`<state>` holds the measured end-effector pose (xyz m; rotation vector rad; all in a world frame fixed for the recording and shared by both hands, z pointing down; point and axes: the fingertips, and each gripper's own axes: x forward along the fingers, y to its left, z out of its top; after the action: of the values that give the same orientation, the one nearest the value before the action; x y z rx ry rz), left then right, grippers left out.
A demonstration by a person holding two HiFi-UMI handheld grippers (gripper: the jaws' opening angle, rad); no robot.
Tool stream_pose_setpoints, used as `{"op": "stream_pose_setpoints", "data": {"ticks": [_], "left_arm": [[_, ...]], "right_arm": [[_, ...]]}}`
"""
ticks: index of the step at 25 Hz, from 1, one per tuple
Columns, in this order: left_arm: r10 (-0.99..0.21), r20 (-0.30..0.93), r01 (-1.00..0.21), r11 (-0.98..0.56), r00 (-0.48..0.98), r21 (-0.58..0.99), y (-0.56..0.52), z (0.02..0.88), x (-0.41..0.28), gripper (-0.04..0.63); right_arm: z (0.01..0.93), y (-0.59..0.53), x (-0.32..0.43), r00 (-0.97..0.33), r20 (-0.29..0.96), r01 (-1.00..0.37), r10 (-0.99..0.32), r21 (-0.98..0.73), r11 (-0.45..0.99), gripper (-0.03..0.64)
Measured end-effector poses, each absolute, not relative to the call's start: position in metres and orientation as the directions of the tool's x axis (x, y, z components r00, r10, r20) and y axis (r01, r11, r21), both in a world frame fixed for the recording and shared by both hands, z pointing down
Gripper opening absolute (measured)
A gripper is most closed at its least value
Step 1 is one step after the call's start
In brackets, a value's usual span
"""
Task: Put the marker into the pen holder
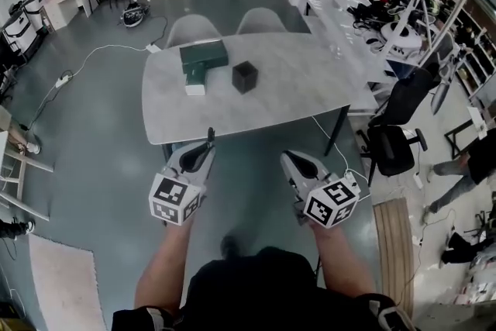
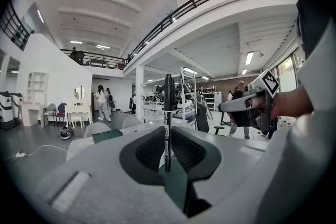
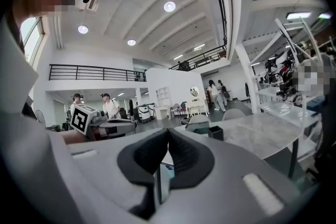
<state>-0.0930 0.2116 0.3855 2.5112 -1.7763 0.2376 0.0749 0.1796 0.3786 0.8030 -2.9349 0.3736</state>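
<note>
Open workshop hall, grey surface [image 1: 271, 89] ahead: the marker [image 2: 168, 107] stands upright, pinched in the closed left claw [image 1: 200, 155]. It is held short of the surface's near edge, well apart from the black pen holder [image 1: 245, 77] that sits mid-surface just beside a green box [image 1: 203, 56]. Right claw [image 1: 298, 163] is closed on nothing; the step in hand looks like the carry, and the next move likely calls for a forward reach over the holder's open top, marker vertical, then release.
</note>
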Motion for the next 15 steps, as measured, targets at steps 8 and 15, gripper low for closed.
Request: {"op": "stream_pose_setpoints", "data": {"ticks": [8, 15], "left_arm": [[-0.923, 0.156, -0.935, -0.353, 0.351, 0.014, 0.162, 0.403, -0.138, 0.048], [-0.917, 0.197, -0.937, -0.349, 0.346, 0.019, 0.083, 0.423, -0.153, 0.048]], "right_arm": [[0.399, 0.130, 0.021, -0.863, 0.181, -0.503, -0.472, -0.218, 0.836, 0.003], [0.428, 0.043, 0.001, -0.872, 0.189, -0.488, -0.451, -0.268, 0.831, 0.003]]}}
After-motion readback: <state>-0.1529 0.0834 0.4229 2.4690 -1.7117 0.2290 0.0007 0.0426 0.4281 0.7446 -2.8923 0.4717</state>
